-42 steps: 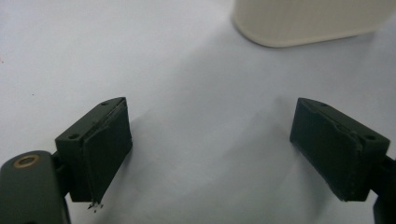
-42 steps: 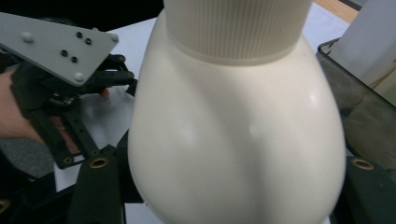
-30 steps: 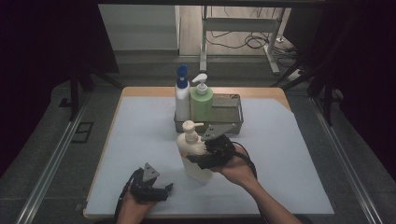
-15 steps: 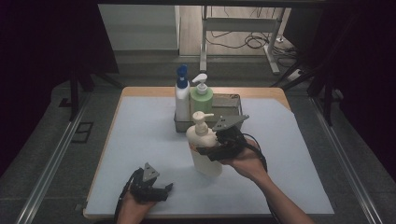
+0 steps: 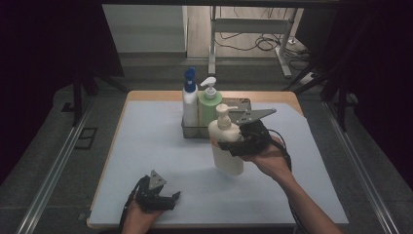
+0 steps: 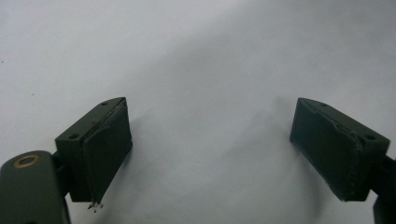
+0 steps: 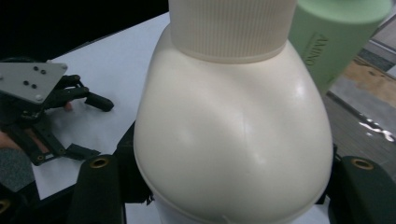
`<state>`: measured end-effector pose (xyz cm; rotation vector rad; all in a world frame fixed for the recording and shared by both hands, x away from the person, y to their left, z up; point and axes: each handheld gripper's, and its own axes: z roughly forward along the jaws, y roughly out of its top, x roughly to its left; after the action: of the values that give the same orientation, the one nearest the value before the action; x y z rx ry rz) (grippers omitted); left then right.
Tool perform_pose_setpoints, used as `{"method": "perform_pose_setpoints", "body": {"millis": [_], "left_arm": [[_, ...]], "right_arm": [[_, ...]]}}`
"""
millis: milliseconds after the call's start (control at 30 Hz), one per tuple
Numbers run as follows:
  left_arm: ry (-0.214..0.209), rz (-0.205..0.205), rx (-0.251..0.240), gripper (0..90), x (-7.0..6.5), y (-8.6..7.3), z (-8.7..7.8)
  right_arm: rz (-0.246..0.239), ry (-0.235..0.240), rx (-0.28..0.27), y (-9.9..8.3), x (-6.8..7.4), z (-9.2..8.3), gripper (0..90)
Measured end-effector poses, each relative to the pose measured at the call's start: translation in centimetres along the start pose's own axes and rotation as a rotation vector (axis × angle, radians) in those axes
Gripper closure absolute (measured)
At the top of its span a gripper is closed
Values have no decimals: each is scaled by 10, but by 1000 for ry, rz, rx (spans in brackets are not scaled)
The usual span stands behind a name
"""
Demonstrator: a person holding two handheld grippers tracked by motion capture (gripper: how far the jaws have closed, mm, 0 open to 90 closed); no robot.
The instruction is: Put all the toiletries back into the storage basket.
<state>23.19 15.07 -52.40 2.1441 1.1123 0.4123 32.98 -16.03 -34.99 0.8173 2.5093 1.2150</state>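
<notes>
Dark surroundings are framing a pale blue-white mat that is covering a wooden table, and near its far edge a low grey wire-mesh basket is holding a white bottle with a blue spray cap and a light green pump bottle, both standing upright at its left end. The right gripper is clamping its jaws on either side of a cream-white plastic pump bottle, gripping it around the upper body just under the shoulder (the right gripper view is showing the ribbed collar right above the pads), and the bottle is hanging clear of the mat, tilted slightly, just in front of the basket and to the right of the green one. Judging from this, the step in hand is the carry: the cream bottle is being brought toward the free right part of the basket. The next move is calling for more lift so the base clears the mesh wall, then a shift over the open space, a straightening of the bottle, and a gentle lowering before the jaws let go, all without nudging the green bottle. The left gripper is resting on the mat near the front edge, its jaws standing wide apart with nothing between them.
</notes>
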Motion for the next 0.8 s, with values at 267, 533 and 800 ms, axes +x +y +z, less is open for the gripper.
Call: {"method": "perform_pose_setpoints", "body": {"millis": [267,533,800], "left_arm": [[0,-1,0,124,0,0,0],[0,-2,-1,124,0,0,0],[-1,-1,2,125,0,0,0]], "right_arm": [[26,-44,-9,3,-16,-9,364],[55,-91,-16,8,-32,-16,364],[79,-126,-28,17,-46,-18,363]]}}
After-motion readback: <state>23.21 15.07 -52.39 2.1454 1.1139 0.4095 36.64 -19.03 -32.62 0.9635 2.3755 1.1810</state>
